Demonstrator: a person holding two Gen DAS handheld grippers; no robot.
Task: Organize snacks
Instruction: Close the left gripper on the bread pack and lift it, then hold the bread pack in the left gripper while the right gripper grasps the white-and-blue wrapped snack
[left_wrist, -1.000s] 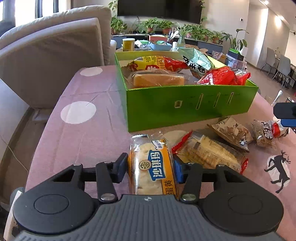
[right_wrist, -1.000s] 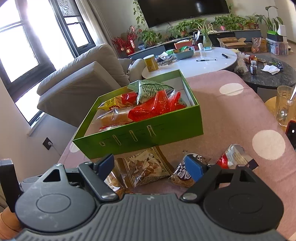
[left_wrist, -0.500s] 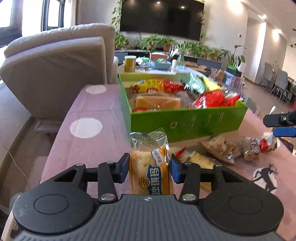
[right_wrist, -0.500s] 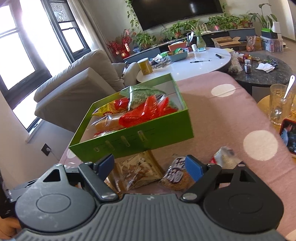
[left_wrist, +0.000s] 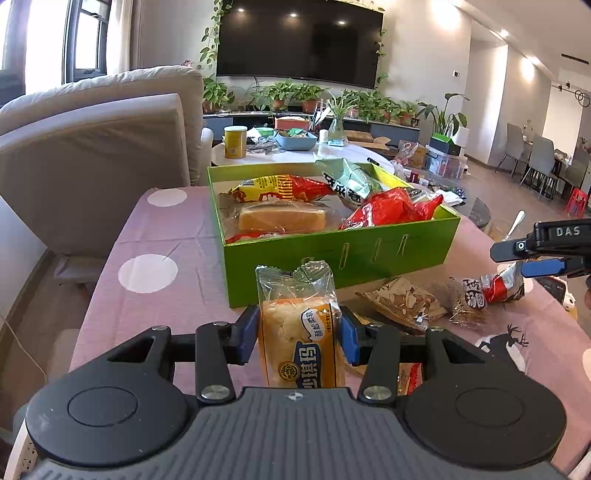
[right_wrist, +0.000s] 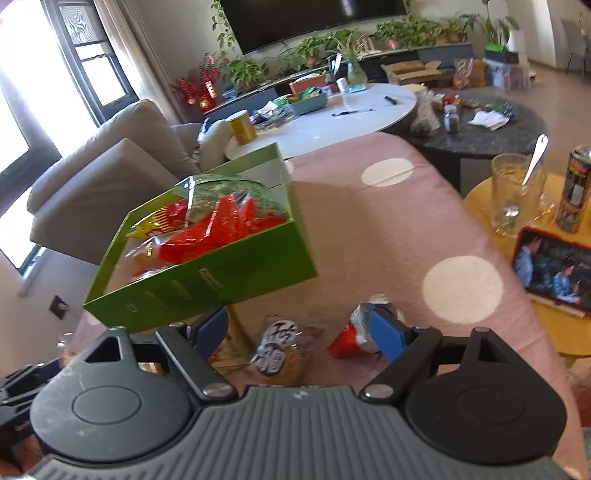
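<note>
My left gripper is shut on a clear-wrapped cake packet with an orange and blue label, held upright above the pink tablecloth in front of the green box. The box holds several snack bags and a wrapped bread loaf. My right gripper stands open over the loose snacks: a round brown cookie packet lies between its fingers, untouched, and a red and silver packet lies by the right finger. In the left wrist view the right gripper shows at the right edge.
More packets lie before the box: a brown nut bag and a red-edged biscuit pack. A yellow side table at right carries a glass with a spoon, a can and a phone. A grey sofa stands left.
The left gripper closed on the cake packet and lifted it off the cloth toward the box. The right gripper slid right, over the cookie and red packets.
</note>
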